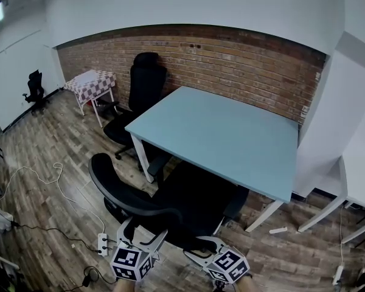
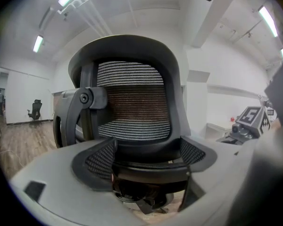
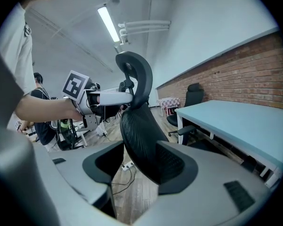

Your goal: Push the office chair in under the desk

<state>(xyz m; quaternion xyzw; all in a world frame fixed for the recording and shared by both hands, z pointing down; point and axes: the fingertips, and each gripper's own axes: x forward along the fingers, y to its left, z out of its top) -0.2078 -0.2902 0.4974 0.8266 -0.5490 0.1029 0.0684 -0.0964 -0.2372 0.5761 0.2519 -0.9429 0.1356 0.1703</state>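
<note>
The black office chair point(image 1: 191, 205) stands at the near side of the light blue desk point(image 1: 225, 135), its seat partly under the top. Its curved mesh backrest point(image 1: 118, 190) faces me. My left gripper point(image 1: 143, 233) is shut on the backrest's lower frame point(image 2: 137, 107), which spans the left gripper point(image 2: 148, 166) from pad to pad. My right gripper point(image 1: 210, 245) straddles the backrest's side edge point(image 3: 141, 140). In the right gripper view the right gripper point(image 3: 139, 166) is open: the mesh rests against one pad, with a gap to the other. The desk point(image 3: 240, 121) lies just beyond.
A second black chair point(image 1: 143, 84) and a small checkered table point(image 1: 91, 84) stand by the brick wall. A power strip point(image 1: 102, 243) and cables lie on the wooden floor at the left. A white desk point(image 1: 359, 169) stands at the right.
</note>
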